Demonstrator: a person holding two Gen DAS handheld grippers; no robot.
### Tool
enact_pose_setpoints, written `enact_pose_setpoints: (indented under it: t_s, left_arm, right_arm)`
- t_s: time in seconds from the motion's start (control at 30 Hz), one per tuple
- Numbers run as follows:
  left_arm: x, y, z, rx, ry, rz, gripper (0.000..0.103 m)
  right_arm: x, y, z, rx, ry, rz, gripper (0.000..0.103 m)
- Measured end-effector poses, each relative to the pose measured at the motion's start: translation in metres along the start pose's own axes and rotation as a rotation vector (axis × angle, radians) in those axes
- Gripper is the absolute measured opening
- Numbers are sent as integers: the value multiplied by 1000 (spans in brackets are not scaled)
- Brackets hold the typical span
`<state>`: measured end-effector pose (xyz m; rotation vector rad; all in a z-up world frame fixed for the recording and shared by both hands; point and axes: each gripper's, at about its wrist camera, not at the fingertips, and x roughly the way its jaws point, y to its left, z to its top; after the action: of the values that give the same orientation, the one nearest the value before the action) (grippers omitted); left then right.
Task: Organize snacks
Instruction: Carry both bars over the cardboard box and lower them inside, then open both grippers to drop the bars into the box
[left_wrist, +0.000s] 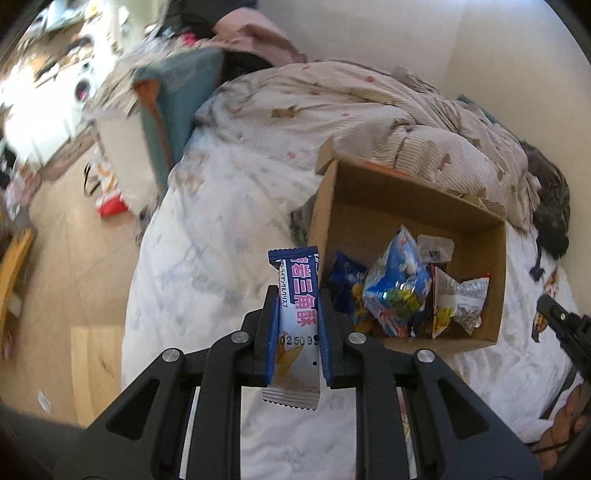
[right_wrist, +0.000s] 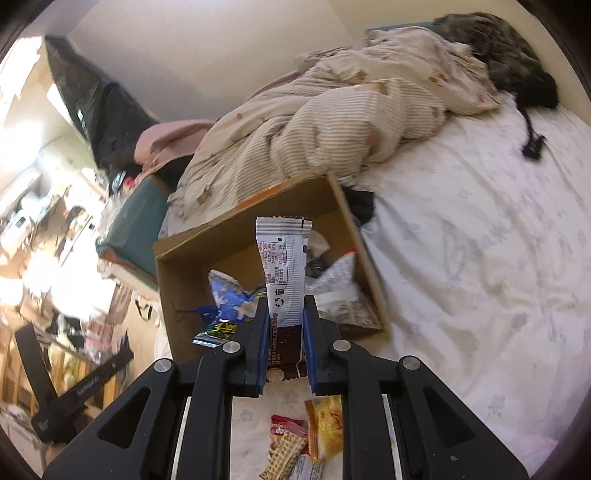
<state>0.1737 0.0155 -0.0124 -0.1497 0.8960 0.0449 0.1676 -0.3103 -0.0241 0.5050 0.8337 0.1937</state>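
My left gripper (left_wrist: 297, 295) is shut on a blue and white snack bar (left_wrist: 297, 325) and holds it upright just left of the open cardboard box (left_wrist: 373, 184) on the bed. The box holds several snack packets (left_wrist: 399, 291). My right gripper (right_wrist: 285, 302) is shut on a white and brown snack bar (right_wrist: 284, 273) and holds it upright over the near edge of the same box (right_wrist: 177, 295). Blue and silver packets (right_wrist: 229, 299) lie inside. The right gripper also shows at the left wrist view's right edge (left_wrist: 561, 321).
Loose snack packets (right_wrist: 303, 443) lie on the white sheet (right_wrist: 480, 258) below my right gripper. A rumpled striped duvet (right_wrist: 332, 122) lies behind the box. A dark furry thing (right_wrist: 509, 55) lies at the bed's far corner. The cluttered floor (left_wrist: 74, 258) is left of the bed.
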Motion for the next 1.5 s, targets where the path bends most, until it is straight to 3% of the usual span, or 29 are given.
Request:
enact_pose_setpoints:
  t_s: [0.2, 0.33, 0.57, 0.93, 1.4, 1.5]
  left_arm:
    - [3, -19, 41, 49, -13, -29, 16]
    - [10, -44, 50, 121, -27, -46, 16]
    - [36, -71, 49, 186, -69, -44, 16]
    - [67, -73, 40, 177, 15, -75, 16]
    - [60, -71, 37, 190, -34, -52, 17]
    - [60, -72, 36, 200, -33, -33, 22]
  right_arm:
    - [25, 20, 17, -54, 34, 37, 17]
    - [45, 24, 22, -65, 78, 44, 17]
    - [74, 20, 15, -36, 184, 31, 17]
    - [100, 11, 5, 5, 276, 15, 17]
    - [101, 17, 0, -22, 298, 31, 18]
    - [100, 15, -1, -14, 294, 24, 18]
